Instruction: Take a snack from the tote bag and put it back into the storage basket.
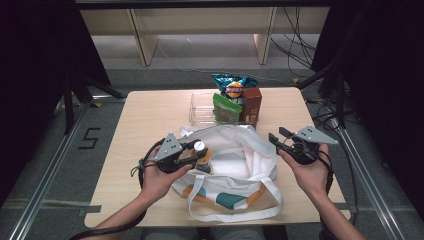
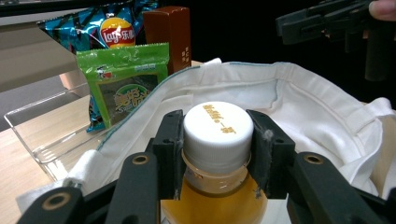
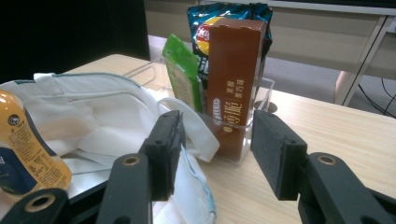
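Left gripper (image 2: 217, 154): jaws clamped on white-capped bottle (image 2: 218, 140) of amber drink, held at near-left mouth of white tote bag (image 1: 235, 165). Right gripper (image 3: 218, 144): jaws apart, nothing between; seemingly just clear of bag's right rim. Far side: clear bin (image 1: 200, 112) holding chips bag (image 1: 233, 85), green packet (image 1: 226, 108), brown box (image 1: 252, 104). All on table (image 1: 145, 120).

White-capped amber bottle (image 2: 217, 154); white tote bag (image 1: 240, 165) with teal and orange print; green packet (image 2: 122, 84); brown box (image 3: 236, 79); blue crisp bag (image 1: 234, 82).
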Available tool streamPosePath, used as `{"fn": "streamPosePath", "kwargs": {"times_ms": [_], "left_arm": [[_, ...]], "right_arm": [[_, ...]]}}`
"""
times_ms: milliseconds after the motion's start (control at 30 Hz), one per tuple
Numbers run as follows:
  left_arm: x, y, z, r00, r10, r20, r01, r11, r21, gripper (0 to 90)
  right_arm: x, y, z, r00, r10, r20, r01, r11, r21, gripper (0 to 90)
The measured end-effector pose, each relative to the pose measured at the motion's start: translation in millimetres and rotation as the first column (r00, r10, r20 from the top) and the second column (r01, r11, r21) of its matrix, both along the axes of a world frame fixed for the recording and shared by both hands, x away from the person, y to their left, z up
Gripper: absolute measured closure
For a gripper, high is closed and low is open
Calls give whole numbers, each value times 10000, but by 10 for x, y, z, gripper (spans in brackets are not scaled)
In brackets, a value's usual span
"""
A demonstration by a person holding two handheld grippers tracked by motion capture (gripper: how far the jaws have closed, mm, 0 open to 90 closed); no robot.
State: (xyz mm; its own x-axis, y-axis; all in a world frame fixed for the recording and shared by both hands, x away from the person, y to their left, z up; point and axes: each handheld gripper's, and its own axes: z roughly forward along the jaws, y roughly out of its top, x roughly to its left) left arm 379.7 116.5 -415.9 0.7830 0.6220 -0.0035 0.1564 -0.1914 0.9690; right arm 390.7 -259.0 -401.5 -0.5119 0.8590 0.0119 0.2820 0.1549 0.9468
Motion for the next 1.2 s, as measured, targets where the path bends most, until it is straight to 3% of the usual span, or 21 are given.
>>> {"fn": "streamPosePath", "kwargs": {"times_ms": [333, 367, 633, 667, 733, 1033, 1200], "left_arm": [[12, 14, 122, 10000, 6, 37, -5, 9997, -244, 586], [12, 14, 122, 10000, 6, 37, -5, 9997, -244, 585], [37, 43, 250, 10000, -30, 89, 33, 9993, -377, 586], [39, 43, 253, 10000, -37, 58, 39, 9991, -415, 586], [40, 45, 260, 10000, -64, 20, 65, 9991, -425, 586], [64, 80, 347, 10000, 46, 77, -42, 9984, -570, 586], [91, 105, 420, 9997, 82, 231, -69, 9983, -574, 587]], "right_arm": [[-8, 3, -12, 9998, -175, 16, 175, 9998, 45, 526], [-15, 2, -14, 9998, -114, -141, 116, 9999, 101, 526], [14, 5, -33, 9999, -100, 119, 96, 9995, 313, 518], [5, -4, -23, 10000, 11, -58, -10, 9999, 153, 516], [8, 14, -35, 9999, 105, -117, -100, 9993, 363, 513], [-11, 31, -48, 9998, 43, -211, -38, 9997, 233, 486], [5, 35, -58, 9999, 104, 71, -105, 9999, 113, 484]]}}
